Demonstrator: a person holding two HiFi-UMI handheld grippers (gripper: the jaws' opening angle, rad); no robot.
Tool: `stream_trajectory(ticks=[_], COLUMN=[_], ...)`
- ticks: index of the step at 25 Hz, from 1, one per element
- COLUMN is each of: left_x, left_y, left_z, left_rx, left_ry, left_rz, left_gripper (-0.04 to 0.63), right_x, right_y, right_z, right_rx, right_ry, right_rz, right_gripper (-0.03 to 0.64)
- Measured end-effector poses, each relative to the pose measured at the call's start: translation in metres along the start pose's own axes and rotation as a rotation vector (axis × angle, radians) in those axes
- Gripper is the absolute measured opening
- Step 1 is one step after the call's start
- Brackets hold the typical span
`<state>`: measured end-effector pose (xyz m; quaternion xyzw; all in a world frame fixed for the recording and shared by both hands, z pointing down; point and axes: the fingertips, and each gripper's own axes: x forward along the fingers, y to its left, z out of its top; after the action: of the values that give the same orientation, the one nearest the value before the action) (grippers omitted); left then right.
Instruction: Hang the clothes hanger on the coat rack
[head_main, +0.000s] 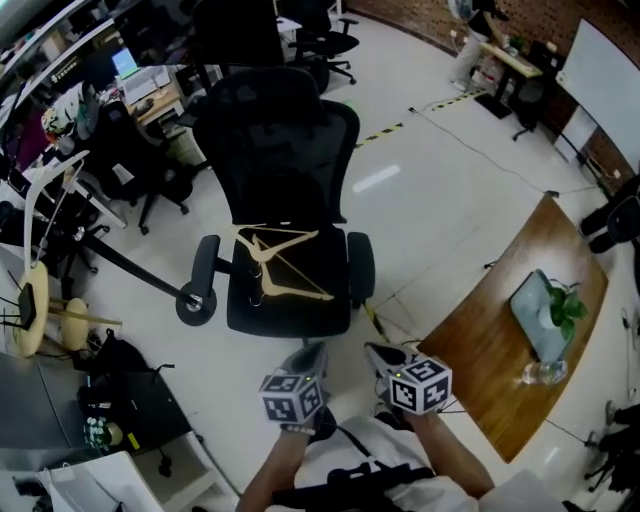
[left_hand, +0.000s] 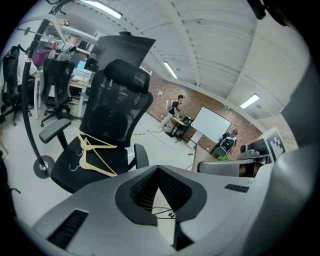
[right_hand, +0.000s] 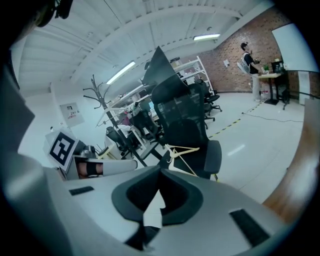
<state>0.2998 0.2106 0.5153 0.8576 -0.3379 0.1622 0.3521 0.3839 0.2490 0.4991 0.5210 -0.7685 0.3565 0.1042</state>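
- Clothes hanger (head_main: 283, 265): pale wood, flat on seat of black office chair (head_main: 290, 140); looks like two overlapped, hooks toward picture-left
- Coat rack (head_main: 130, 262): dark pole, round base on floor just beside chair's picture-left armrest, not touching hanger
- Left claw (head_main: 308, 355): pressed together, nothing pinched, low in front of chair, aimed at seat
- Right claw (head_main: 382, 352): pressed together, empty, just beside left one
- Wooden bench (head_main: 480, 350) off to right, green plant (head_main: 567, 305) on it
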Motion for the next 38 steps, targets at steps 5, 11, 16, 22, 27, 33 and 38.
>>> stream_trajectory(ticks=[5,11,16,22,27,33,38], left_x=[-0.008,-0.025,-0.039,-0.05,-0.045,-0.036,-0.025], left_y=[0.061,0.115,0.155,0.183,0.193,0.221,0.251], left_z=[0.036,0.081,0.094,0.106,0.112,0.109,0.108], left_rx=[0.006,0.015,-0.005,-0.04,-0.048,-0.067,-0.082], left_ry=[0.024,0.035,0.03,0.006,-0.006,0.002,0.024], left_rz=[-0.017,-0.022,-0.023,-0.014,-0.018,-0.006,0.001], left_gripper=[-0.003,-0.002,-0.002,-0.003,-0.002,-0.003,-0.002], right_x=[0.062,0.121,0.159,0.186,0.209,0.24,0.267], right_y=[0.027,0.061,0.084,0.104,0.108,0.119,0.113], right_z=[0.031,0.064,0.072,0.074,0.07,0.069,0.068], right_rx=[0.005,0.008,0.001,-0.019,-0.037,-0.047,-0.038], right_ry=[-0.006,0.015,0.019,0.045,0.071,0.062,0.062], right_rz=[-0.025,-0.032,-0.032,-0.01,0.01,0.054,0.053], right_gripper=[0.008,0.008,0.008,0.008,0.008,0.008,0.009])
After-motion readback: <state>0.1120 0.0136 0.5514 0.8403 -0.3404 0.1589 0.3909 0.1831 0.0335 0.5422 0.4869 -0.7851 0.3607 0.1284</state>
